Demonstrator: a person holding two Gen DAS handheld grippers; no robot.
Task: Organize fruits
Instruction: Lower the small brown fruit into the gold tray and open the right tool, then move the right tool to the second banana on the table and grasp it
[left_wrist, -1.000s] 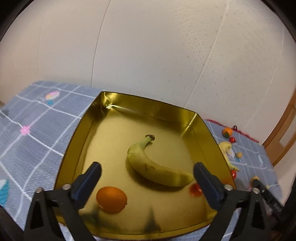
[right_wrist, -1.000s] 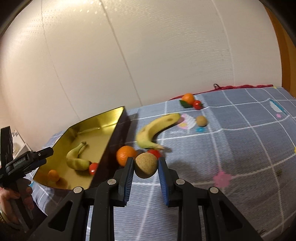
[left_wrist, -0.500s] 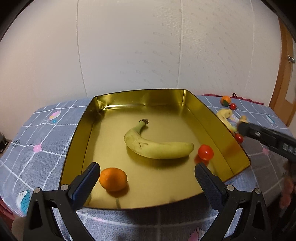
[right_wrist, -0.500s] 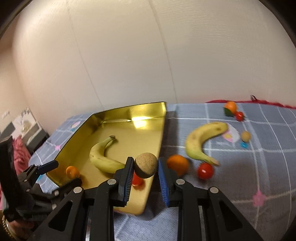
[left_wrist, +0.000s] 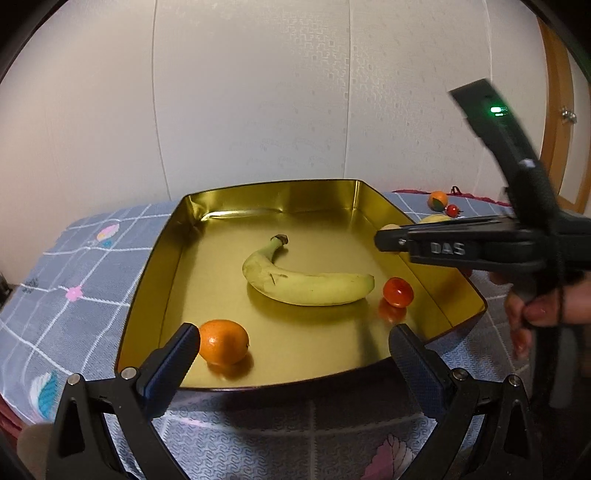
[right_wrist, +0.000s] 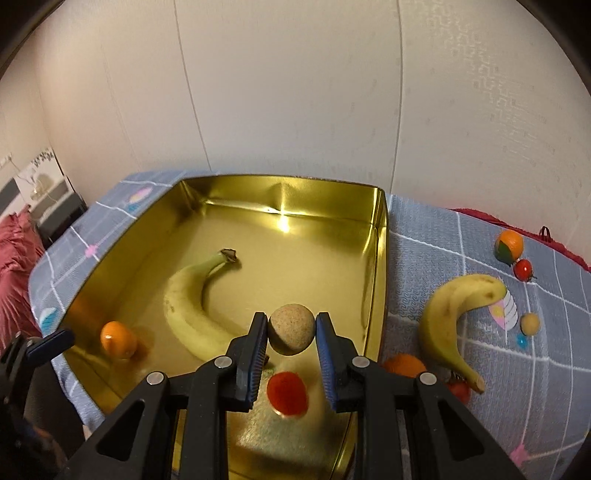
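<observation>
Left wrist view: the left gripper (left_wrist: 290, 356) stands wide and holds nothing, its fingers just before the near rim of the gold tray (left_wrist: 147, 280).
Tray contents: a banana (left_wrist: 306, 284) lies in the middle, an orange (left_wrist: 223, 341) near the left finger, a small tomato (left_wrist: 398, 292) just beside the banana's blunt end.
Other tool: the right gripper's body crosses in from the right above the tray's right wall, with the person's hand (left_wrist: 546, 310) on its handle.
Surface: a grey checked cloth (left_wrist: 74, 280) lies under the tray; whether it covers a tabletop or a bed I cannot tell.

Right wrist view: the right gripper (right_wrist: 291, 334) is closed narrow on a round brown fruit (right_wrist: 291, 334), carried above the tray floor near the right wall (right_wrist: 380, 277).
Below it: the tomato (right_wrist: 288, 393), blurred.
Still outside: a second banana (right_wrist: 454, 321), an orange (right_wrist: 404, 365), a small tan fruit (right_wrist: 530, 324), and a further orange (right_wrist: 509, 245) with a tomato (right_wrist: 523, 269).

Step in hand: by my reading, bringing the brown fruit in for a drop.
Next move: lower onto bare floor clear of tomato and banana, then open; being round, it may roll.
</observation>
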